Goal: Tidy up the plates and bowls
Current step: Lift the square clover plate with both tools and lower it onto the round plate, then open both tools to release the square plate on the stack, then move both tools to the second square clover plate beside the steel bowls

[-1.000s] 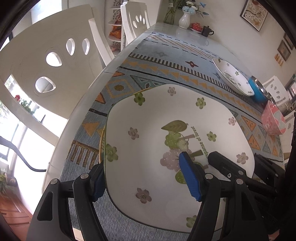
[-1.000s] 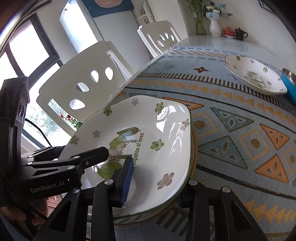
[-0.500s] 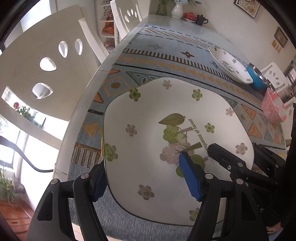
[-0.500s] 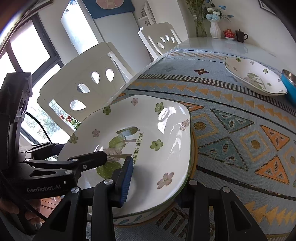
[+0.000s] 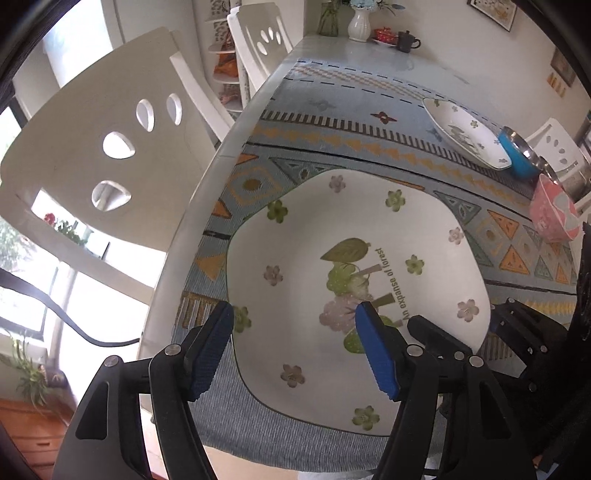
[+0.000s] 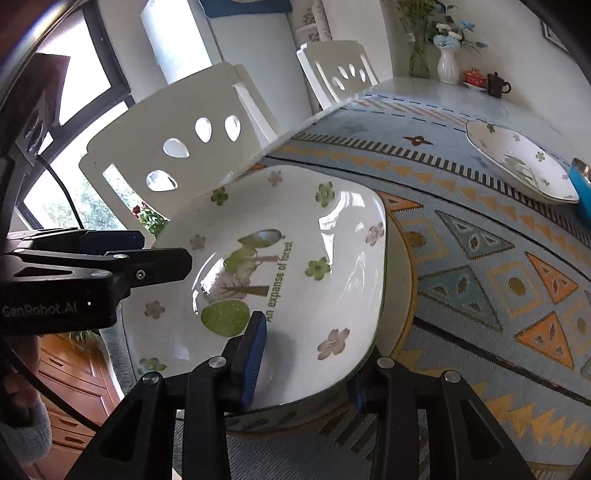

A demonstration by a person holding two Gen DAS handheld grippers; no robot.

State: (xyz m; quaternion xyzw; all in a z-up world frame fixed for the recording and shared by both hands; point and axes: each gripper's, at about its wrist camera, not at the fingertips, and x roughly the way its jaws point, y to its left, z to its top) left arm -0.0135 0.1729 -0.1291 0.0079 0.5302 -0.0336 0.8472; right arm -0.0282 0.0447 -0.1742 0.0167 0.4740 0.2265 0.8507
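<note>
Plate (image 5: 354, 280) first: a squarish white dish with little flowers and "An expanse of forest" printed across the middle, sitting near the table's near-left corner, over the woven patterned runner (image 5: 369, 155). In the right wrist view it sits on top of a second dish with a yellowish rim (image 6: 404, 280), and it looks tilted, with its far side higher. The lettering runs from the near edge toward the far end of the table.

Both grippers straddle its rim. Left gripper (image 5: 295, 350) has one blue pad (image 5: 376, 354) over the inside of the plate and the other just off the left rim, jaws spread wide, not squeezing. Right gripper (image 6: 306, 362) has one blue pad inside the near rim and the other finger under the outer edge; can't tell if it's actually pinching or only around it.

Farther along the table's right side there's a matching floral plate (image 5: 465, 133), then a blue bowl (image 5: 517, 155) touching it and a pink bowl (image 5: 554, 214) nearer. White chairs (image 5: 110, 147) line the left edge, and a white vase (image 5: 359, 25) stands at the far end.
</note>
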